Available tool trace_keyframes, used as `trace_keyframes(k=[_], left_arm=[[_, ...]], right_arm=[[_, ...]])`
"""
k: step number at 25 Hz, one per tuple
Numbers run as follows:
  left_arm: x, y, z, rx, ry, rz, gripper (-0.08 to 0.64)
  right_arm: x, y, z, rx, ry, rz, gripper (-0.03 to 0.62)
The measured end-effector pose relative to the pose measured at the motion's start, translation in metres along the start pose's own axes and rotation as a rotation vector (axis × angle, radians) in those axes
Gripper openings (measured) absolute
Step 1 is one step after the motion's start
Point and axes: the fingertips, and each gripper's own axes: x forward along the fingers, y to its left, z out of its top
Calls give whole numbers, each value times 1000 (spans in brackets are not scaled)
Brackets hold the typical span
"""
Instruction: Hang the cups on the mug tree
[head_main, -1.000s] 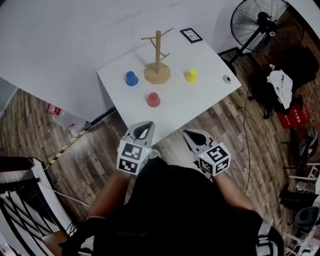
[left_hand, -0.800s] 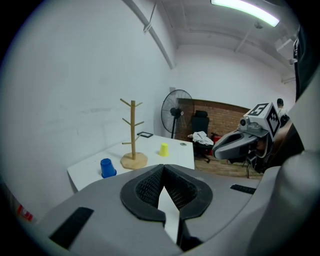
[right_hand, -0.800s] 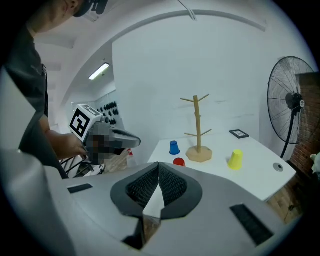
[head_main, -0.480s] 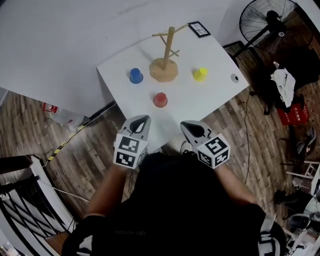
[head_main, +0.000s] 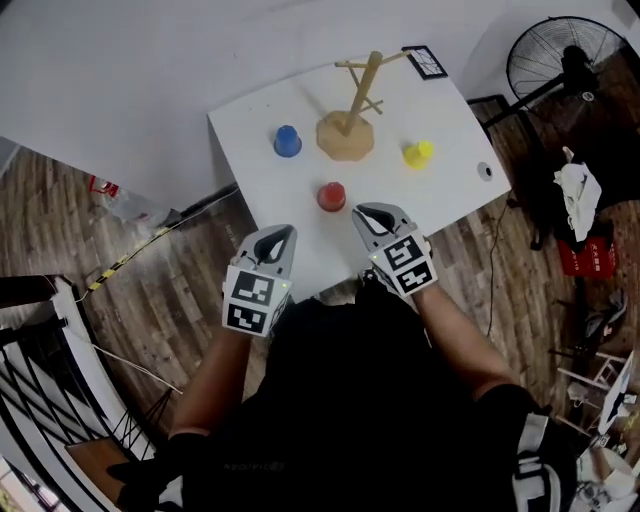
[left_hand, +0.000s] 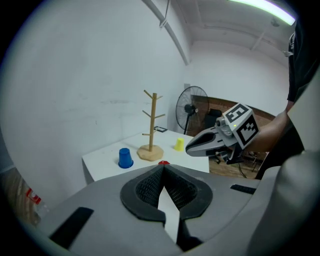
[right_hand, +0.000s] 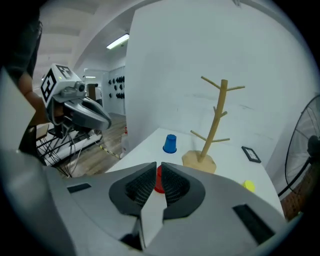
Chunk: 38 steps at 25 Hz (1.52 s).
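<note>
The wooden mug tree stands on the white bench. In the head view the blue cup sits left of it, the yellow cup right, and the red cup in front (all upside down). Nearer the person than the tree, the left gripper and right gripper are clenched, empty.

- The head view is taken from above, steeply downward over the person's body — the white table lies ahead.
- The left gripper view is aimed low along its jaws at the table, the right gripper caught at its right.
- The right gripper view is aimed likewise, from nearer.
- The mug tree, blue cup, red cup and yellow cup are shared by all three.
</note>
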Motion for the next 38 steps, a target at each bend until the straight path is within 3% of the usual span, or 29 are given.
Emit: trace_keyframes(k=[3,11,21,30,38], left_arm=[[-2,3,-7,-38,13,65,12],[-6,0,-11,-164,37,223,12],[-17,-4,-13,-188,76,322,12],[-4,-6,-4,-172,72,309,12],[15,-4,8,-134,73,263,12]], right_arm=[[25,-10,-1,-43,22,38,42],[82,-16,-30,-90,159,204,228],[112,-12,-44,-78,228,315,238],[105,-13,-43,-92,217,349,224],[67,-30,-21,-43,103,324,224]])
